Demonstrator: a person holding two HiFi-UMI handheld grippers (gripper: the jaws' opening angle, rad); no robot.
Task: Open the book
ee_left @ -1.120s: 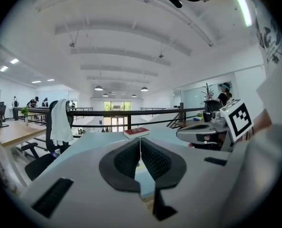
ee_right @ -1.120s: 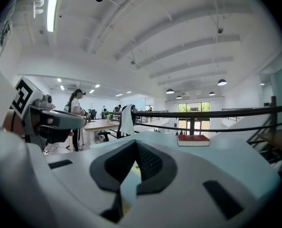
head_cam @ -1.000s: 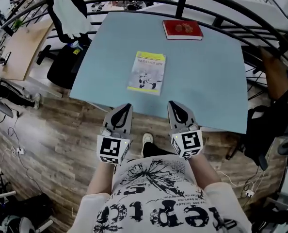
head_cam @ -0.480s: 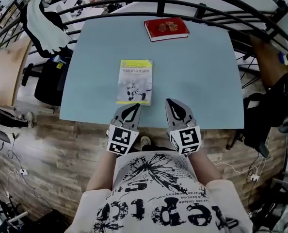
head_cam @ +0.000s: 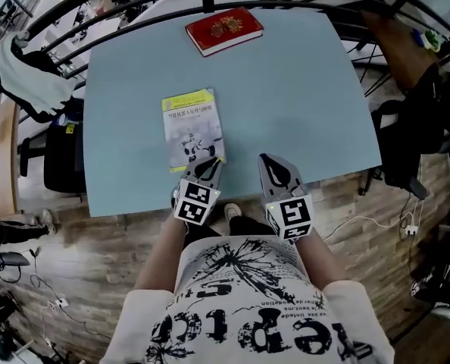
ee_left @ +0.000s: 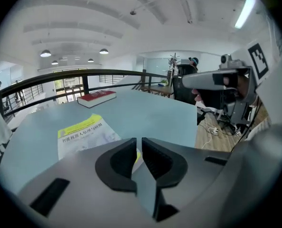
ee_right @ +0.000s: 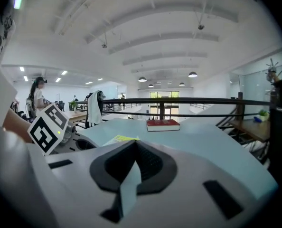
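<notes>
Head view: a pale blue table (head_cam: 301, 89) lay below the person. Left of centre, the book (head_cam: 192, 127), thin with a yellow band across its top, lay flat and closed, cover up. The left gripper (head_cam: 207, 167) hung over the book's near right corner, the book lying at its 11 o'clock. Whether it touched the cover could not be told. In the left gripper view its claw was released only to a narrow slit, with nothing caught between the jaws. A red book (head_cam: 223, 30), also closed, sat at the table's far edge, at 12 o'clock. The right gripper (head_cam: 273, 165) hovered over the table's near edge, just right of the book, at the left gripper's 3 o'clock. Its claw was clenched and empty.

Opening the book well would likely mean sliding one jaw under the cover alone at that corner. The other gripper could press the pages flat so that the thin book did not slide.
</notes>
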